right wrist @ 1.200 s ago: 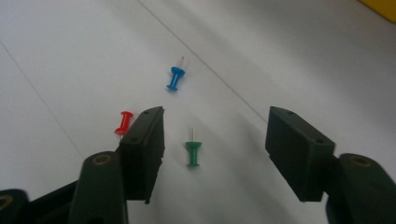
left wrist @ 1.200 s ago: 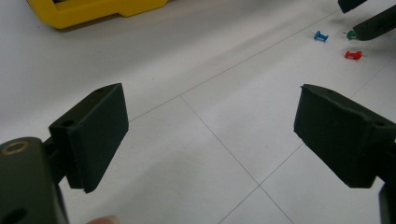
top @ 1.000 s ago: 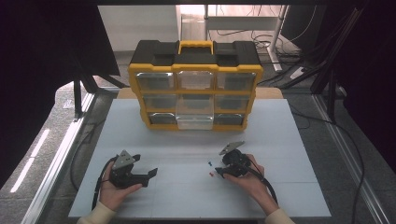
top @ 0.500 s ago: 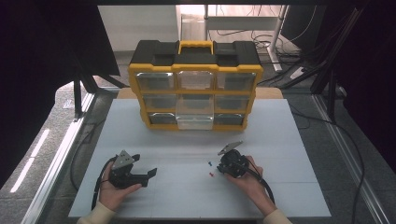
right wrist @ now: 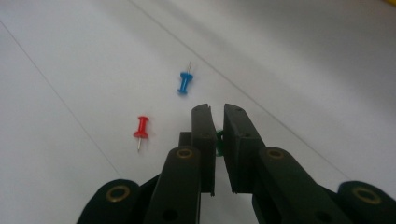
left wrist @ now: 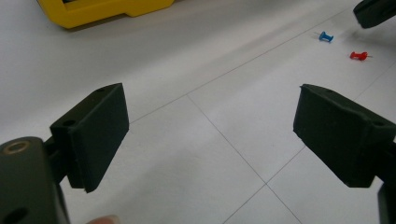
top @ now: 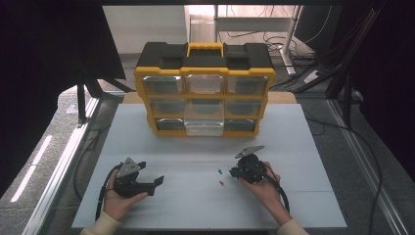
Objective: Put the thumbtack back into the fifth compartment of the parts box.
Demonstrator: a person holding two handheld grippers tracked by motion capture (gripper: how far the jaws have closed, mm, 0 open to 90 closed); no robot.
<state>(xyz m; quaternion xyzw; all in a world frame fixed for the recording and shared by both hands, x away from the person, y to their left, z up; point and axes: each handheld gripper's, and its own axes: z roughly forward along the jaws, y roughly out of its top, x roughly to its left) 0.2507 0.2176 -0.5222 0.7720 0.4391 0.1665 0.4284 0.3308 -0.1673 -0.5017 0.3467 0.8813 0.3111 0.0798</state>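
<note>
Three push pins lie on the white table [top: 195, 205] in front of my right gripper [top: 233, 172]. The blue pin [right wrist: 185, 82] and the red pin [right wrist: 141, 129] lie loose just ahead of its jaws. A green pin [right wrist: 218, 139] shows between the two pads, low on the table, and my right gripper [right wrist: 217, 112] is shut on it. My left gripper [top: 150, 172] rests at the front left with its jaws wide apart and nothing between them. Past my left gripper [left wrist: 210, 135], the blue pin [left wrist: 326, 37] and red pin [left wrist: 358, 56] lie far off.
A yellow and black drawer organizer [top: 205, 93] stands upright at the back middle of the table, one clear drawer in its bottom row pulled out slightly. Cables trail from both grippers toward the front edge. Dark floor and frame rails flank the table.
The right gripper's jaws have closed beside the pins, with the hand shifting only slightly. The left gripper has stayed where it was, still open.
</note>
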